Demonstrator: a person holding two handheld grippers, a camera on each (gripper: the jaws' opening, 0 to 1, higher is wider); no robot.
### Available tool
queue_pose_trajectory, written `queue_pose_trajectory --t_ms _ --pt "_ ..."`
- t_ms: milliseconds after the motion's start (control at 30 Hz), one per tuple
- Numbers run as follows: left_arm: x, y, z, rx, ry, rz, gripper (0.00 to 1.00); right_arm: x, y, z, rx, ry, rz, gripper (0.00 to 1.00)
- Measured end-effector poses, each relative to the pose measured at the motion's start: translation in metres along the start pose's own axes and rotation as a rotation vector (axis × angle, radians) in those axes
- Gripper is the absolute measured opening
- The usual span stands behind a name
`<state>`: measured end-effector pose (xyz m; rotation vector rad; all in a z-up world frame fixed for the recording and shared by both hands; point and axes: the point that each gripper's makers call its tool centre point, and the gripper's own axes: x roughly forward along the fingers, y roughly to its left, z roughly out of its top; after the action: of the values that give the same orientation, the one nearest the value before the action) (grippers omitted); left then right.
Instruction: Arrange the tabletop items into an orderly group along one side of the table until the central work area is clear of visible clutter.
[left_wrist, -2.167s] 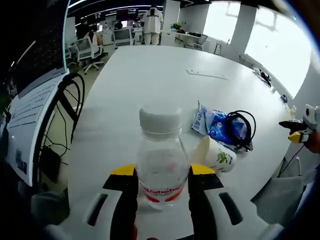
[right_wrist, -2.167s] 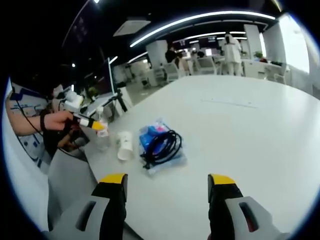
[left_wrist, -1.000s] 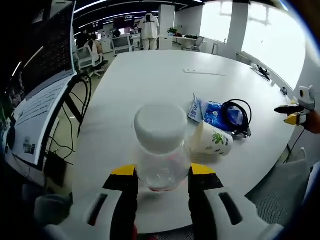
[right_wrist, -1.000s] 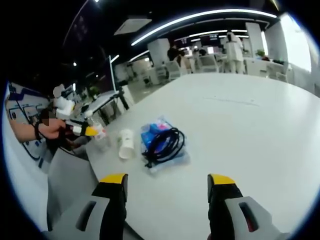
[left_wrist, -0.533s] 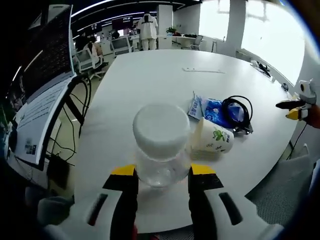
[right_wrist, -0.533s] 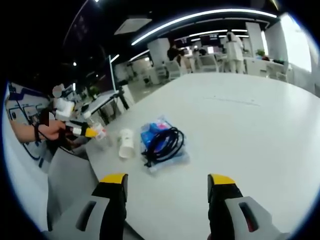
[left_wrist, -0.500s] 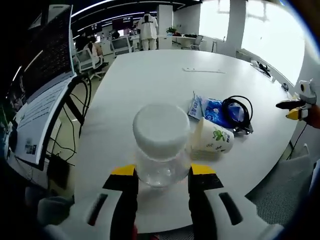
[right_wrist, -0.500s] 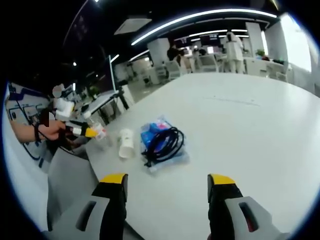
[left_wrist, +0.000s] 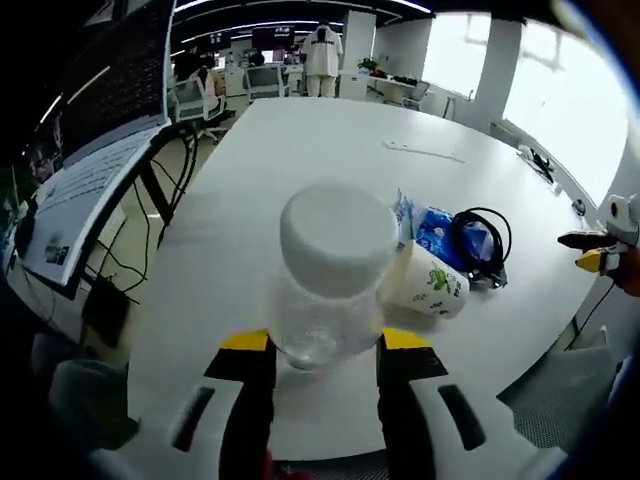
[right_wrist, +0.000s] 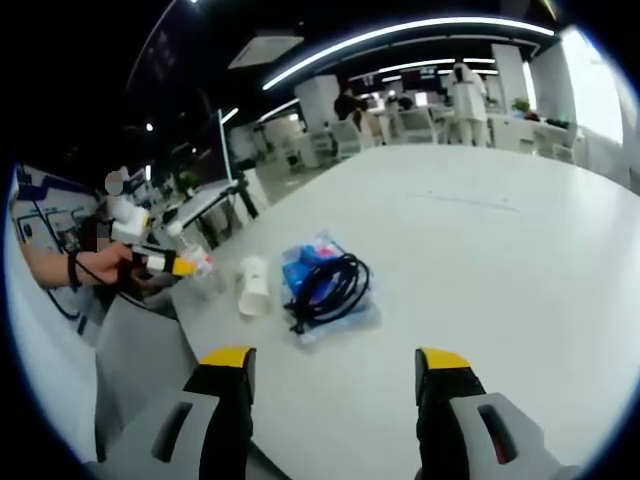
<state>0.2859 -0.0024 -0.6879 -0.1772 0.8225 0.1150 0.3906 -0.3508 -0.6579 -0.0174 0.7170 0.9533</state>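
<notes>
A clear plastic bottle (left_wrist: 322, 300) with a white cap sits between my left gripper's (left_wrist: 325, 345) yellow-tipped jaws, which are shut on it; its cap leans toward the camera. Just right of it a paper cup (left_wrist: 432, 284) lies on its side on the white table (left_wrist: 300, 150). Beyond the cup lies a blue packet (left_wrist: 432, 230) with a coiled black cable (left_wrist: 482, 240) on top. My right gripper (right_wrist: 335, 395) hangs open over the near table edge, holding nothing. Ahead of it I see the packet and cable (right_wrist: 325, 285), the cup (right_wrist: 250, 288) and the held bottle (right_wrist: 200, 268).
An open laptop on a stand (left_wrist: 75, 190) with trailing wires stands off the table's left side. A thin flat strip (left_wrist: 425, 151) lies far out on the table. Office chairs and a standing person (left_wrist: 322, 60) are in the background. A hand (right_wrist: 95, 265) holds the left gripper.
The bottle has tipped from upright to leaning toward the left camera, label out of sight. The left view has shifted a little. The right gripper has stayed put and open.
</notes>
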Motion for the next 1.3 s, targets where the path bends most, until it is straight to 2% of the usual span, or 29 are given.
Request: queue_pose_trajectory --t_ms 200,400,900,1067,1200,1300 --pt "-0.001 0.0 0.0 -0.073 -0.044 0.01 0.41 0.001 0.002 0.0 -0.002 0.004 0.003 0.66" --pt "-0.002 0.001 0.003 -0.086 -0.083 0.02 0.41 0.003 0.006 -0.003 -0.005 0.013 0.009 0.66" --pt "0.002 0.001 -0.001 -0.098 -0.097 0.02 0.41 0.0 0.004 -0.01 -0.005 0.035 0.002 0.66" --pt "0.005 0.004 0.002 -0.1 -0.115 0.024 0.4 -0.001 0.004 -0.012 -0.005 0.043 0.001 0.66" --pt "0.009 0.002 0.007 -0.059 -0.122 0.015 0.38 -0.001 0.004 -0.012 -0.005 0.047 -0.001 0.66" --pt "0.011 0.002 0.01 -0.057 -0.125 0.003 0.37 -0.001 0.004 -0.011 -0.005 0.046 -0.004 0.66"
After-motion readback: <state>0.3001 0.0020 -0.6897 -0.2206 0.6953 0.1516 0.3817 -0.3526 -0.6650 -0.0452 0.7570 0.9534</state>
